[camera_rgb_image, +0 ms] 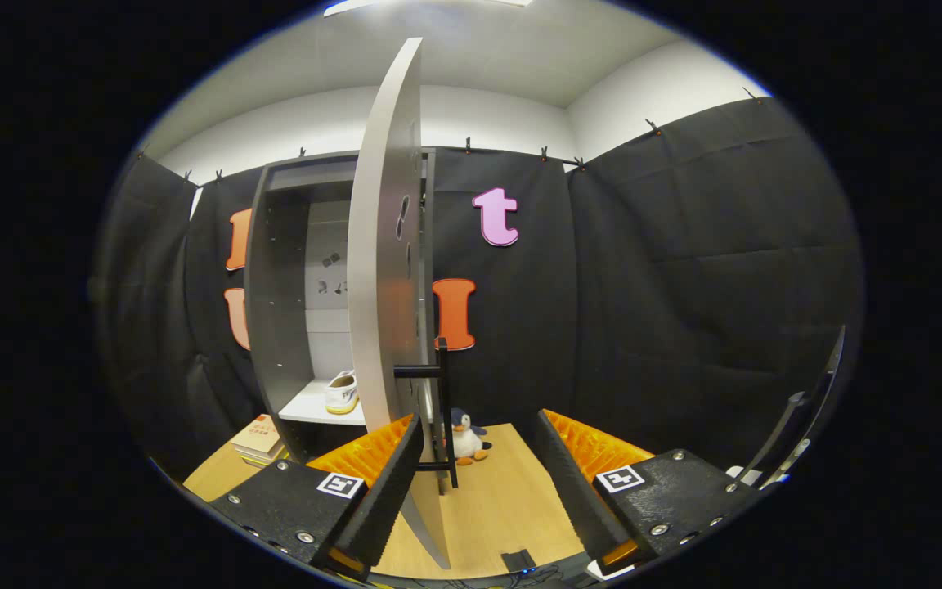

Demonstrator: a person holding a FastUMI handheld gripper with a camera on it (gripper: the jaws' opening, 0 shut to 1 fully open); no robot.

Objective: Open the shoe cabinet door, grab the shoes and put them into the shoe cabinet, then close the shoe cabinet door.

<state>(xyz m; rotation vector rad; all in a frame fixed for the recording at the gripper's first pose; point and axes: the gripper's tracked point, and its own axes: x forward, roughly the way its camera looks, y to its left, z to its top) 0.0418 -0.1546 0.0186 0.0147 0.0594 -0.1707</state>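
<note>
The gripper (pixel 477 458) has its fingers spread wide, holding nothing, with the open cabinet door (pixel 385 270) standing edge-on between them, its black handle (pixel 441 409) just ahead, probably lined up for pushing the door closed. Beyond, a white shoe (pixel 342 393) already sits on the shoe cabinet (pixel 275 311) shelf. A toy penguin (pixel 464 438) rests on the floor beside the door.

The gripper (pixel 477 458) has two fingers (pixel 393 470) with ribbed, sawtooth inner faces that taper toward the far end. Each finger rises from a coarse-textured block fastened with round silver screws (pixel 305 537). A square black-and-white marker (pixel 340 484) sits on the left block, a matching marker (pixel 620 478) on the right. The jaws stand parted, a wide gap between them.
</note>
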